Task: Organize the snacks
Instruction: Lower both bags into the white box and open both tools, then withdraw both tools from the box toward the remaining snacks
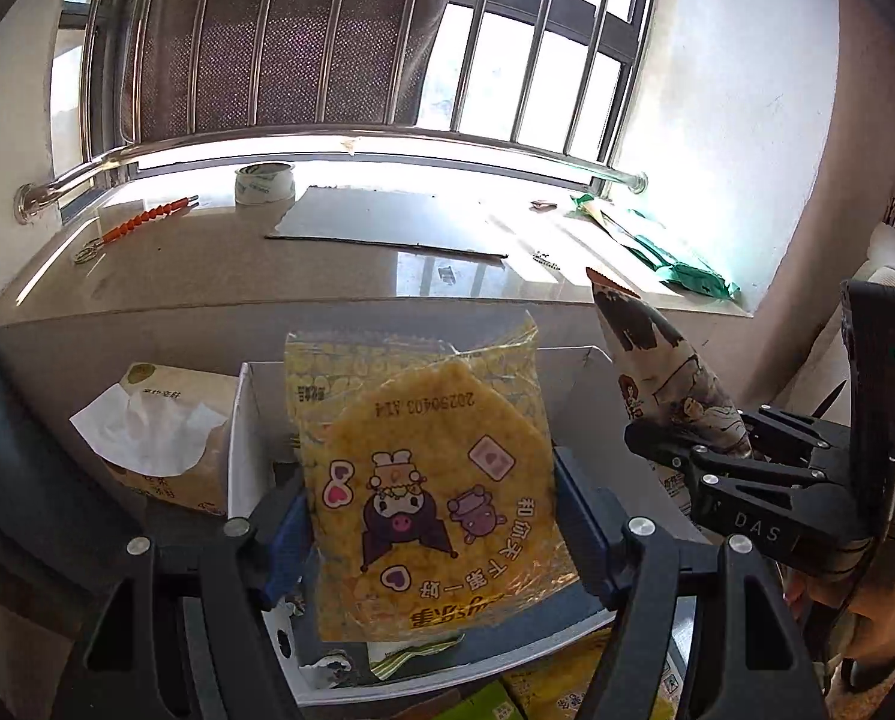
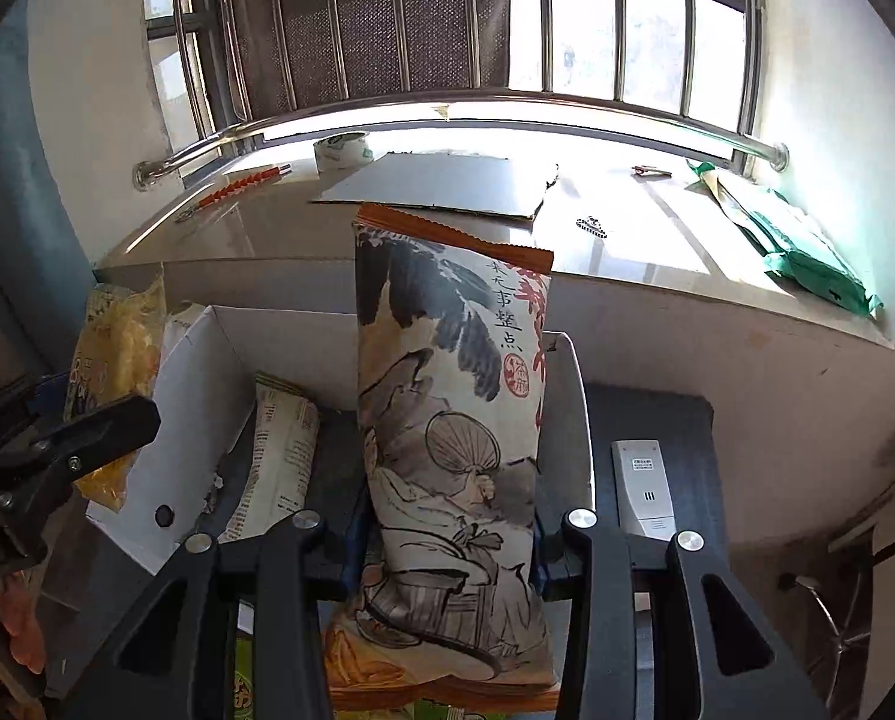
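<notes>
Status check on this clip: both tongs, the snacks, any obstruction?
Left tongs shut on yellow snack bag. Right tongs shut on ink-painting snack bag. Both above white box. Nothing blocking.

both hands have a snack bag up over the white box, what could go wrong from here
1. The left gripper and right gripper are close together, so they could bump while lowering.
2. The yellow snack bag is wide and floppy; it may catch on the white box wall.
3. The tall ink-painting bag could land on the packet already inside and tip over.
</notes>
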Demonstrator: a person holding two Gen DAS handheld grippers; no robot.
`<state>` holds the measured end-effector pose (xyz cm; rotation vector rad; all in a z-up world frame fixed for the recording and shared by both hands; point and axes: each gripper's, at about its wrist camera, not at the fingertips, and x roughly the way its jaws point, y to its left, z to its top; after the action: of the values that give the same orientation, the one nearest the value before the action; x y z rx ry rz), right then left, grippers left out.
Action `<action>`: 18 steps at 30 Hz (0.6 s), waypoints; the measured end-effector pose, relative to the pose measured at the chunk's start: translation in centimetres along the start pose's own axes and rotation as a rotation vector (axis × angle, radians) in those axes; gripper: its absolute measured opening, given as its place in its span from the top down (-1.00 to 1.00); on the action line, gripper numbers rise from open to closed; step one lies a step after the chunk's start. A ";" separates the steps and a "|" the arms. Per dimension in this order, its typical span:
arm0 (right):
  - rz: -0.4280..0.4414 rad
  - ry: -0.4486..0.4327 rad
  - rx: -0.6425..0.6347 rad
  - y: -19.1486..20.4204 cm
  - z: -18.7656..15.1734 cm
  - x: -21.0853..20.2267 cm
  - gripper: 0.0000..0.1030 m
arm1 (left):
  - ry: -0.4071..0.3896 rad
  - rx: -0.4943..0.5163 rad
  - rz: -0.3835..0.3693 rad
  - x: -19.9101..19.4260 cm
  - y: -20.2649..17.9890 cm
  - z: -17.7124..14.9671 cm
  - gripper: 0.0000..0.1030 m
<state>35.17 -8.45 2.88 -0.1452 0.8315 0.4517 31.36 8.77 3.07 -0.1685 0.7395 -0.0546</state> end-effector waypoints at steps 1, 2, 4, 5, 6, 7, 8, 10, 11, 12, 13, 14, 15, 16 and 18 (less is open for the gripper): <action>-0.001 0.016 0.004 -0.3 0.3 0.6 0.03 | 0.031 -0.002 0.007 0.8 0.2 -0.1 -0.73; -0.002 0.038 0.009 -0.5 0.5 1.2 -0.36 | 0.042 -0.013 0.025 1.2 0.7 -0.4 -0.88; 0.031 0.025 0.050 -1.2 0.7 1.3 -0.91 | 0.036 -0.031 0.050 1.2 1.4 -0.9 -1.00; 0.055 -0.001 0.071 -1.5 0.5 0.9 -0.97 | 0.039 -0.043 0.053 1.1 1.6 -1.2 -1.00; 0.068 -0.017 0.086 -1.6 0.4 0.5 -1.00 | 0.037 -0.052 0.050 0.8 1.9 -1.6 -1.00; 0.078 -0.027 0.095 -1.6 0.3 0.3 -1.00 | 0.030 -0.057 0.046 0.5 2.2 -1.9 -1.00; 0.095 -0.032 0.096 -1.5 0.2 0.0 -1.00 | 0.025 -0.059 0.049 0.2 2.5 -2.1 -1.00; 0.090 -0.034 0.094 -1.2 0.0 -0.5 -1.00 | 0.017 -0.052 0.067 -0.5 2.8 -2.4 -1.00; 0.083 -0.034 0.089 -1.0 -0.1 -0.8 -1.00 | 0.008 -0.049 0.070 -1.1 2.9 -2.6 -1.00; 0.087 -0.035 0.084 -0.8 -0.3 -1.3 -1.00 | -0.002 -0.047 0.067 -1.7 3.0 -2.7 -1.00; 0.097 -0.036 0.080 -0.5 -0.6 -1.8 -1.00 | -0.014 -0.044 0.063 -2.6 3.1 -2.9 -1.00; 0.115 -0.039 0.075 -0.3 -0.9 -2.5 -1.00 | -0.029 -0.039 0.061 -3.5 3.1 -3.2 -1.00; 0.131 -0.044 0.067 0.0 -1.3 -3.3 -1.00 | -0.048 -0.031 0.056 -4.6 3.1 -3.5 -1.00; 0.145 -0.056 0.053 0.4 -2.0 -4.3 -1.00 | -0.062 -0.024 0.049 -5.6 3.0 -3.8 -1.00; 0.160 -0.083 0.028 1.2 -3.3 -6.4 -1.00 | -0.095 -0.007 0.033 -7.7 2.6 -4.8 -1.00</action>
<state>28.69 -10.45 5.50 -0.0342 0.7700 0.5920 22.47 11.49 4.26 -0.1641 0.6474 -0.0124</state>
